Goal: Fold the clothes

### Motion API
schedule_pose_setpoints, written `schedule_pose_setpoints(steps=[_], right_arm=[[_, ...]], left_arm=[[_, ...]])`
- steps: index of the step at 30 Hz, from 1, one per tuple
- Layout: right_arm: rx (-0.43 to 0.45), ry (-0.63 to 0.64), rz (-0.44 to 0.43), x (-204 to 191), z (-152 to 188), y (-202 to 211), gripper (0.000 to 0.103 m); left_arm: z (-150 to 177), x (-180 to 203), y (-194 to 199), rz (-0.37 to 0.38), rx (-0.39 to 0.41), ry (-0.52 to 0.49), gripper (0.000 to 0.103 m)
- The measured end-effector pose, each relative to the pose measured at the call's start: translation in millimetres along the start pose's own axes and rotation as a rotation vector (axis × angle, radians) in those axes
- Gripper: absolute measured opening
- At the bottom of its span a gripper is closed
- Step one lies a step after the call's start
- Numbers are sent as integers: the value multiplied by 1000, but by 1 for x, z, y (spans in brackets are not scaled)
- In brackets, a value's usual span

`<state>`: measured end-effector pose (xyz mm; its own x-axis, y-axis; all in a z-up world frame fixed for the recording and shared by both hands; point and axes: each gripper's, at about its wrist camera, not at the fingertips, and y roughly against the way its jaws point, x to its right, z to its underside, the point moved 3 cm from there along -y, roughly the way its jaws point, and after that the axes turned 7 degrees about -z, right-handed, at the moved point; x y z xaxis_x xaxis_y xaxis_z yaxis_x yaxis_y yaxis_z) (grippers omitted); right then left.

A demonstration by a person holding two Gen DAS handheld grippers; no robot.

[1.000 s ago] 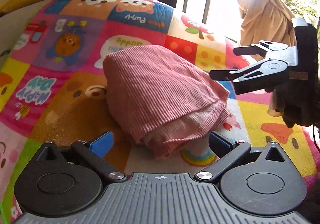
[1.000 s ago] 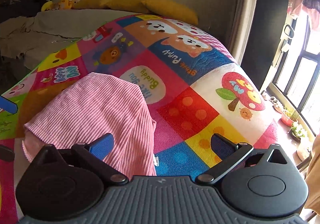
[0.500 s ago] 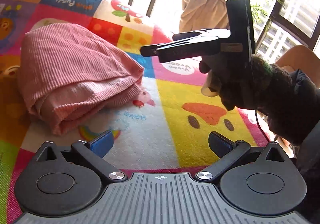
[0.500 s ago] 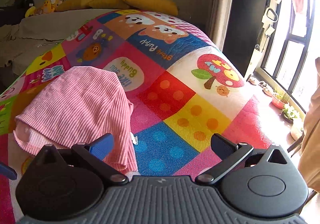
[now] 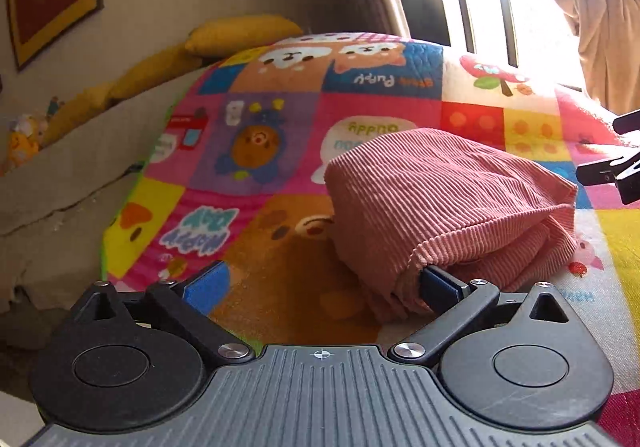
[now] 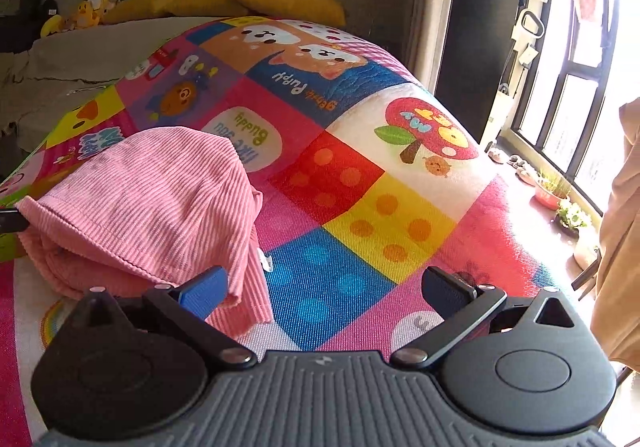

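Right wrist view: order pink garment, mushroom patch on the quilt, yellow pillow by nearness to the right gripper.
1. Pink garment: left, its corner at the right gripper's left finger.
2. Mushroom patch: mid-quilt, right of centre.
3. Yellow pillow: far end of the bed, by the wall.

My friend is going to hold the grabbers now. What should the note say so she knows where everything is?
Left gripper: open, low at the near edge of the pink ribbed garment; one finger is tucked under the top layer at the fold opening.
Right gripper: open, holding nothing; one finger is at the garment's corner.
The garment lies folded into a thick bundle on the colourful cartoon quilt.
A tan cloth hangs by the window.
Done: the garment looks folded over.
Left: probably tidy or finish the fold.
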<state>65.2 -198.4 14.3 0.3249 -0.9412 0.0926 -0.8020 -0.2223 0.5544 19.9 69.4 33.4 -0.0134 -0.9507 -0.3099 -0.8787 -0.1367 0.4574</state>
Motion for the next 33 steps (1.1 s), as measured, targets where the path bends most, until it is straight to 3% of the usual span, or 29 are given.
schedule_pose_setpoints(steps=[1, 3, 5, 8, 11, 16, 18, 21, 23, 25, 30, 33], right_arm=[[-6, -3, 5, 2, 0, -1, 103], [-3, -5, -4, 3, -8, -6, 103], [9, -2, -23, 1, -22, -12, 103], [27, 3, -51, -2, -42, -22, 103], [45, 8, -79, -5, -62, -31, 103], [34, -64, -124, -8, -101, -77, 103], [14, -105, -165, -12, -110, -101, 103], [-67, -57, -169, -29, -106, -143, 103], [-133, 19, -119, -37, -92, -162, 103], [-134, 65, -79, -36, -78, -168, 103], [-121, 42, -83, -25, -72, -159, 103], [-67, 96, -26, -26, -73, -141, 103]], left_arm=[[-3, -4, 2, 6, -1, -3, 102], [-4, -12, 8, 101, -18, -10, 102], [-6, -21, 12, 266, -47, 42, 102], [-20, -32, 7, 428, -59, 192, 102], [-42, -36, -23, 418, -66, 278, 102], [-64, -30, -92, 202, -87, 302, 102], [-65, -33, -113, 200, -122, 365, 102], [-61, -44, -134, 251, -170, 471, 102], [-54, -51, -144, 312, -213, 539, 102], [-46, -54, -152, 388, -256, 588, 102], [-34, -35, -183, 615, -403, 734, 102], [-39, -18, -188, 577, -397, 686, 101]])
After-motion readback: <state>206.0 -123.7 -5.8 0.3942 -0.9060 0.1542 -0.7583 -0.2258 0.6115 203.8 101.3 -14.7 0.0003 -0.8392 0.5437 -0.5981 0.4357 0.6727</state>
